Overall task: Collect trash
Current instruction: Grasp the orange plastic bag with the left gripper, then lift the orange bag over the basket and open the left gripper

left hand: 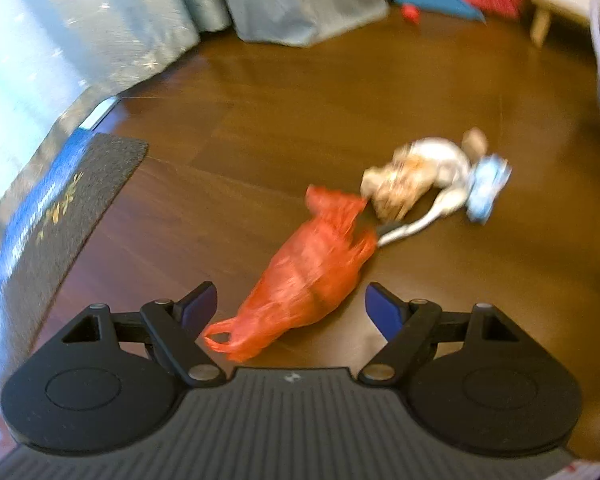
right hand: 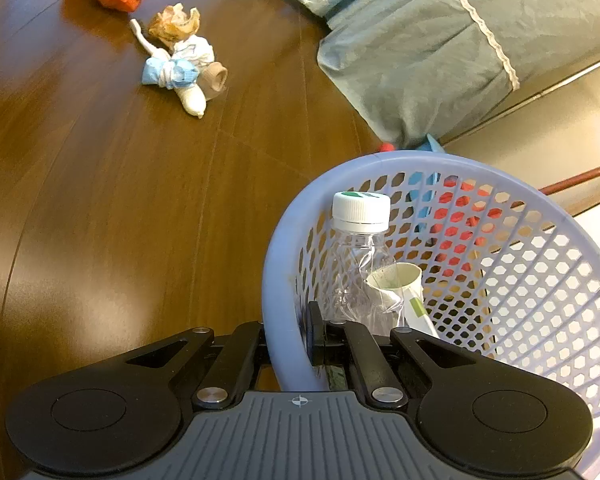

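Left lining up on the orange bag, right holding the basket.
My left gripper [left hand: 290, 304] is spread wide over the orange bag [left hand: 312, 272] on the floor, not touching. My right gripper [right hand: 300, 344] is clamped on the basket [right hand: 284, 248] rim, keeping it ready for drops; bottle [right hand: 360, 256] inside.

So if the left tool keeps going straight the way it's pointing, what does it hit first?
Most likely the crumpled orange plastic bag on the wooden floor, lying just beyond the open left tool; blur makes depth uncertain.
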{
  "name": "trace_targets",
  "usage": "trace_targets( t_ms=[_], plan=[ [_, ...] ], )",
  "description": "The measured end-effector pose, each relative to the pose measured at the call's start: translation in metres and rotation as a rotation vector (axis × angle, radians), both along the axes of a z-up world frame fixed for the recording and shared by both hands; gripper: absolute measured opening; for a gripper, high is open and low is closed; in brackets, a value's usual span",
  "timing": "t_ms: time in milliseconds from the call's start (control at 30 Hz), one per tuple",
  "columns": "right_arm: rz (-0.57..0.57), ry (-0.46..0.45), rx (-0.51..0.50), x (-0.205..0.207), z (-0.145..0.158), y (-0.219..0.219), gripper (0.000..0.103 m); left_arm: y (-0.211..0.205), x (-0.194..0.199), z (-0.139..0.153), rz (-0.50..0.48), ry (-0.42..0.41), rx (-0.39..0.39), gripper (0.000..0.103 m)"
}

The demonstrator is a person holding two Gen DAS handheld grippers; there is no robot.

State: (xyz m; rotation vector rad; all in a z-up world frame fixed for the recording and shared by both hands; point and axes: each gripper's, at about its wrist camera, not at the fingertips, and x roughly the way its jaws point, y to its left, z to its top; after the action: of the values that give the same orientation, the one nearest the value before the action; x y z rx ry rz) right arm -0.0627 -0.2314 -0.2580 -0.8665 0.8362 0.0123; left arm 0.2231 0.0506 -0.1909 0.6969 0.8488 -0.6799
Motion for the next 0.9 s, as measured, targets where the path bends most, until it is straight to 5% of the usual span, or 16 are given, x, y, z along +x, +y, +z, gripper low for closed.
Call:
trace_targets(
  t_ms=[233,333,500,567,900],
  plan=[
    [0.016,0.014,-0.02,-0.001,-0.003,0.002,0.001,-0.006,0.015,-0.038,-0.164,-0.006,0.13,0.074],
    [0.015,0.016,-0.023,-0.001,-0.003,0.002,0.001,-0.009,0.019,-0.052,-0.204,-0.025,0.221,0.054],
    [0.01,0.014,-0.021,0.0,-0.003,0.002,0.001,-0.008,0.023,-0.059,-0.187,0.011,0.262,0.023],
    [0.008,0.012,-0.018,0.0,-0.003,0.003,0.001,-0.006,0.022,-0.057,-0.166,0.034,0.26,0.005],
    [-0.005,0.002,-0.001,0.003,-0.002,0.002,0.001,-0.011,-0.002,-0.004,0.009,0.15,0.045,0.001]
  ],
)
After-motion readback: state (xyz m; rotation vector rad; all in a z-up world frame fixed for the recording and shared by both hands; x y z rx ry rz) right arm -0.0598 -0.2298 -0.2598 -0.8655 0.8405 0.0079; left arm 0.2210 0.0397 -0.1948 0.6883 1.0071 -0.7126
